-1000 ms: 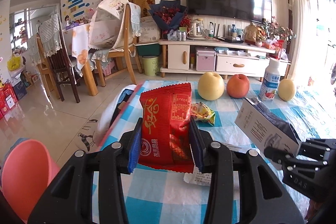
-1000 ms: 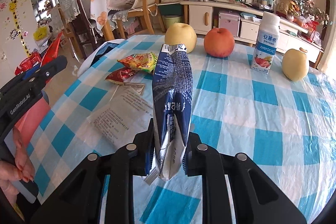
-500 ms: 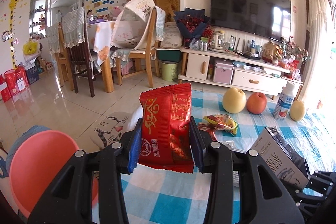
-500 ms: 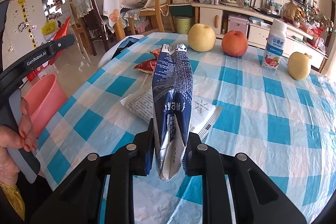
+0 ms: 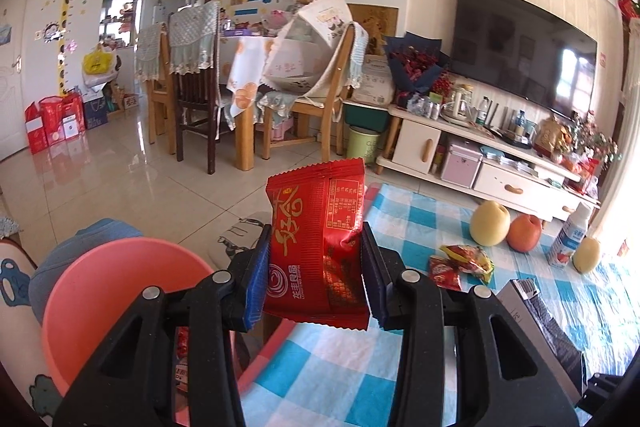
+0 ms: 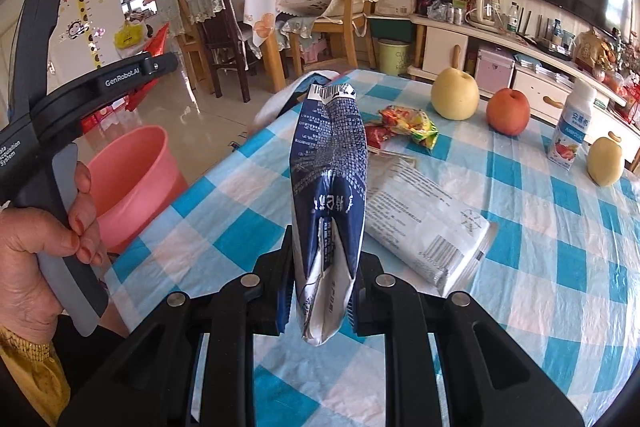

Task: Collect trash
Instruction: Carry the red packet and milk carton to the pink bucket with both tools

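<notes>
Left wrist view: the left gripper (image 5: 316, 275) holds a red snack packet (image 5: 318, 247) upright, its fingers (image 5: 256, 279) partly closed and pressing the packet's two sides, at the table's (image 5: 400, 379) left edge with the pink bin (image 5: 100, 291) on the floor just below and to the left. From the right wrist view, the right gripper (image 6: 320, 287) has its fingers clamped tight on a blue-and-white wrapper (image 6: 328, 195), flattened between them and standing on end above the table near that same edge; the bin (image 6: 132, 183) sits beside the table there. Two small crumpled wrappers (image 6: 404, 127) and a flat white packet (image 6: 424, 227) lie on the checked cloth, seemingly the next trash to clear. The step in hand looks to be carrying both pieces to the bin. Done well, each gripper would be brought fully over the bin's mouth before letting go, since light wrappers can flutter wide; tipping the fingers downward should help them slide out cleanly.
</notes>
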A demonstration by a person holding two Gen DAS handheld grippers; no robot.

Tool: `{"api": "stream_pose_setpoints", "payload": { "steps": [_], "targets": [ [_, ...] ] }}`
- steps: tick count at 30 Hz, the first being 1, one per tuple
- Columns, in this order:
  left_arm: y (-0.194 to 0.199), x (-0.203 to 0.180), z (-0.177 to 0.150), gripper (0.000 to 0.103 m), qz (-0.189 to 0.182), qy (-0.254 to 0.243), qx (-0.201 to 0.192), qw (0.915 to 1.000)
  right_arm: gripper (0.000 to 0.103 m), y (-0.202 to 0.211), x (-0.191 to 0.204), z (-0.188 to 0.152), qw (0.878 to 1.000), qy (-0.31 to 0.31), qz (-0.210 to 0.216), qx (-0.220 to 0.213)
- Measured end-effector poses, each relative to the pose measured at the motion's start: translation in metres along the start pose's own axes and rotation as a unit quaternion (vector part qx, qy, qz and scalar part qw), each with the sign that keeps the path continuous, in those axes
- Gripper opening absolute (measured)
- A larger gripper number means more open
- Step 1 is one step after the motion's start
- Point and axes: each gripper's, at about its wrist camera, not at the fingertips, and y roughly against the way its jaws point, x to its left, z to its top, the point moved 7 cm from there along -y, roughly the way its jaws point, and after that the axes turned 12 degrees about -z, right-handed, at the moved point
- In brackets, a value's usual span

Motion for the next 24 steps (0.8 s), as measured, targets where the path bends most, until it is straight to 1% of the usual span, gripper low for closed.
{"api": "stream_pose_setpoints", "payload": {
  "steps": [6,12,18,20,24],
  "targets": [
    [0.009,0.031,0.005,0.043,0.019,0.031,-0.01,0.9993,0.023,0.005,0.043,0.014,0.999,0.03,0.026,-0.009],
    [0.017,0.07,0.006,0.043,0.049,0.073,-0.013,0.9961,0.023,0.008,0.093,0.03,0.996,0.067,0.056,-0.015],
    [0.026,0.123,0.003,0.043,0.093,0.128,-0.015,0.9873,0.023,0.006,0.147,0.044,0.99,0.108,0.087,-0.018],
    [0.031,0.143,-0.001,0.043,0.109,0.147,-0.016,0.983,0.023,0.003,0.164,0.047,0.988,0.119,0.1,-0.017],
    [0.035,0.172,-0.005,0.043,0.132,0.179,-0.015,0.9749,0.023,-0.003,0.195,0.05,0.983,0.139,0.117,-0.012]
  ]
}}
